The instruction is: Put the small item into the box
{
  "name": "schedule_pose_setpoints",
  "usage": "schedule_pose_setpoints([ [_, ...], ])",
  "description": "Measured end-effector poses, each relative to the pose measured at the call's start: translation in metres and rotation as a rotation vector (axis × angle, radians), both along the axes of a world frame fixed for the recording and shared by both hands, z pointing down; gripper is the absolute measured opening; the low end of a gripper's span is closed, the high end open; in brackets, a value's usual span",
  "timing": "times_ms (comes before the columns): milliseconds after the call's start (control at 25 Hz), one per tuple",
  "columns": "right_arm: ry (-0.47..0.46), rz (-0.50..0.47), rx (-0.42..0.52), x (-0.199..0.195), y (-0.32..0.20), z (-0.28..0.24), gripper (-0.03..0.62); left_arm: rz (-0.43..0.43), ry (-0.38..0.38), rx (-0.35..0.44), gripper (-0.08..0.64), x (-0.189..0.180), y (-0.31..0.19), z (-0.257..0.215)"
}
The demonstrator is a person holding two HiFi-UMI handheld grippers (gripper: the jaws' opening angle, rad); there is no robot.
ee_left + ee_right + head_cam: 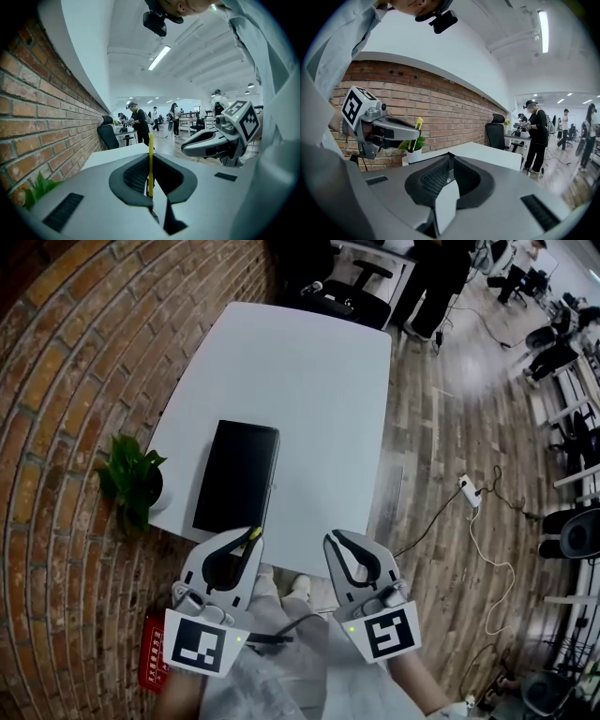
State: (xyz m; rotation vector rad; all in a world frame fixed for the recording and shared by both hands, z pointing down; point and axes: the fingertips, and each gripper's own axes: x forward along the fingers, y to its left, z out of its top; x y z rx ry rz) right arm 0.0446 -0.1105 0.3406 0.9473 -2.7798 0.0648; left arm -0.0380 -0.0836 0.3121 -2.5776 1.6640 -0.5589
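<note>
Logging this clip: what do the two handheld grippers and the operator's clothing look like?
The left gripper and right gripper match: light grey shells, curved jaws lined with black ribbed pads, a small green light. Each carries a marker cube of black-and-white squares. The person wears a pale shirt.

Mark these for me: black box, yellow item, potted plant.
black box [236, 476], head view, middle of its top face.
yellow item [151, 159], left gripper view, midway along its thin strip.
potted plant [129, 476], head view, on the green leaves.
</note>
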Motion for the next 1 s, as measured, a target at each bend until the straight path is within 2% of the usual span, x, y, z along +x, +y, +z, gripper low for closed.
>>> schedule_pose_setpoints([
  [240, 0.044, -0.053, -0.013, -0.022, -0.016, 0.019, 0.056, -0.012, 0.0, -0.028, 0.034, -0.019, -0.014, 0.011],
  [560, 0.138, -0.201, -0.016, -0.058, -0.035, 0.056, 0.057, -0.041, 0.007, -0.061, 0.034, -0.044, -0.031, 0.028],
  [800, 0.201, -0.254, -0.041, -0.077, -0.054, 0.091, 0.057, -0.069, 0.021, -0.089, 0.034, -0.058, -0.039, 0.041],
  [1000, 0.24, -0.298, -0.105, -0.09, -0.064, 0.123, 0.065, -0.09, 0.029, -0.114, 0.034, -0.067, -0.041, 0.053],
])
